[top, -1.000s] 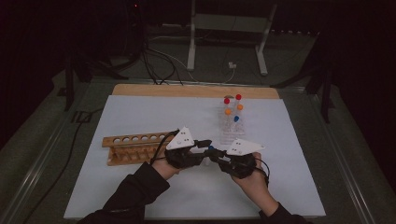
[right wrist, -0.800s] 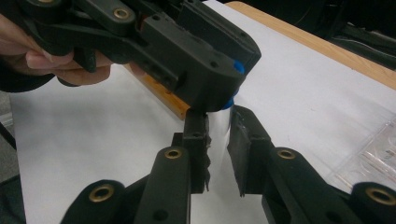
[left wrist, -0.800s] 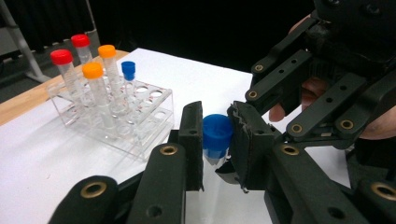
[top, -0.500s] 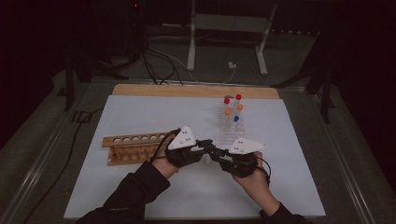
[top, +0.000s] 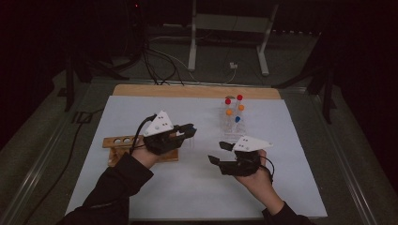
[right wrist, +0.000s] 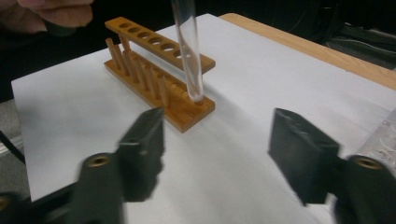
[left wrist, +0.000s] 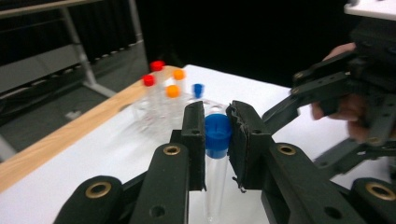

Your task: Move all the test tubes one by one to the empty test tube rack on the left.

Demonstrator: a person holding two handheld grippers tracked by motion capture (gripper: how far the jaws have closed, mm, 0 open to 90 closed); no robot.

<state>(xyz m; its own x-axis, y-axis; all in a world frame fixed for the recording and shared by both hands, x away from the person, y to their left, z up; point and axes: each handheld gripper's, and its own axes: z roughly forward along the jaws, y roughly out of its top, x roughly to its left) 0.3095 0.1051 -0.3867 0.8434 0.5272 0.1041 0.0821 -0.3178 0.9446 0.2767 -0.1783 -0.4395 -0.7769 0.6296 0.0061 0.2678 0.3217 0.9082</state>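
Observation:
My left gripper (top: 190, 130) is shut on a clear test tube with a blue cap (left wrist: 217, 135), the pads pressing on the cap. The tube (right wrist: 189, 51) hangs upright with its round bottom just above the near end of the wooden tube rack (right wrist: 159, 70), which lies at the left of the mat (top: 119, 140). My right gripper (top: 217, 153) is right of centre; its jaws have just been opening. In the right gripper view they (right wrist: 219, 123) stand wide apart with nothing between them.
A clear rack (top: 232, 117) with several tubes capped red, orange and blue stands at the back right of the white mat (top: 187, 197). A wooden board (top: 197, 91) edges the mat's far side. Cables and a metal stand (top: 195, 42) lie beyond.
The grippers were tip to tip at the mat's middle. Now the right jaws have opened and the left gripper has lifted away to the left with the tube.

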